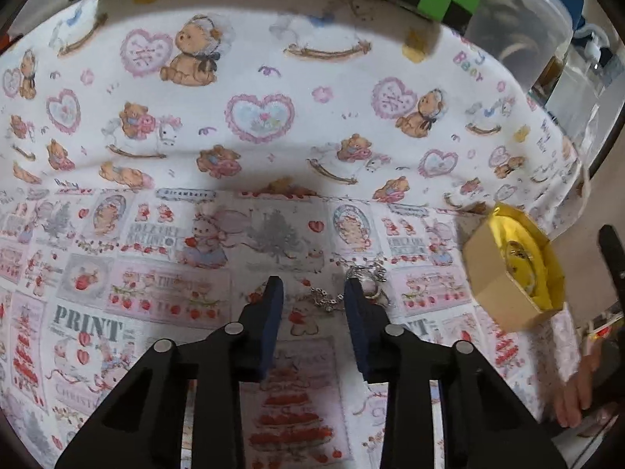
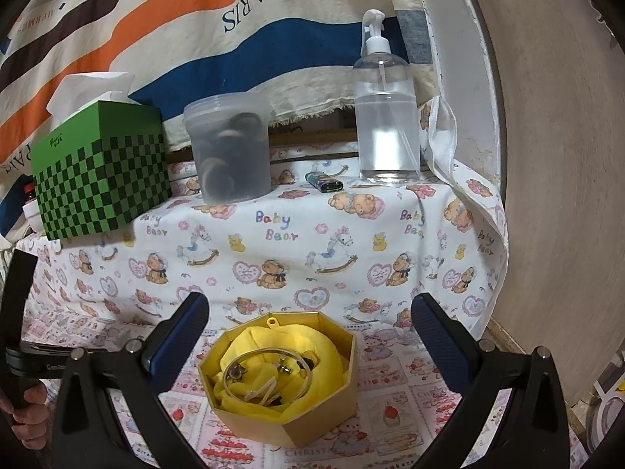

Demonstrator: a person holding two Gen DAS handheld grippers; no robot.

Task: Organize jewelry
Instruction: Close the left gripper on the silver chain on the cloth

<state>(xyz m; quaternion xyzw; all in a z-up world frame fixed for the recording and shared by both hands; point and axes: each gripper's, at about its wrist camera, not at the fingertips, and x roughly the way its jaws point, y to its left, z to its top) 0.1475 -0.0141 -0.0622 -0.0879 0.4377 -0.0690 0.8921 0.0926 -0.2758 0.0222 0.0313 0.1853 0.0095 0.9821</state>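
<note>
A silver chain with small charms (image 1: 353,285) lies on the printed cloth. My left gripper (image 1: 312,293) is open just over it; part of the chain lies between the fingertips and part behind the right fingertip (image 1: 357,301). An octagonal gold box (image 2: 289,402) lined with yellow cloth holds a thin bangle (image 2: 269,371) and small pieces. The box also shows in the left wrist view (image 1: 504,285), to the right of the chain. My right gripper (image 2: 310,332) is wide open and empty, its fingers on either side of the box.
At the back of the table stand a green checkered tissue box (image 2: 101,176), a clear plastic tub (image 2: 230,148), a clear pump bottle (image 2: 386,117) and a small lighter (image 2: 324,184). A wall (image 2: 554,156) borders the table's right edge.
</note>
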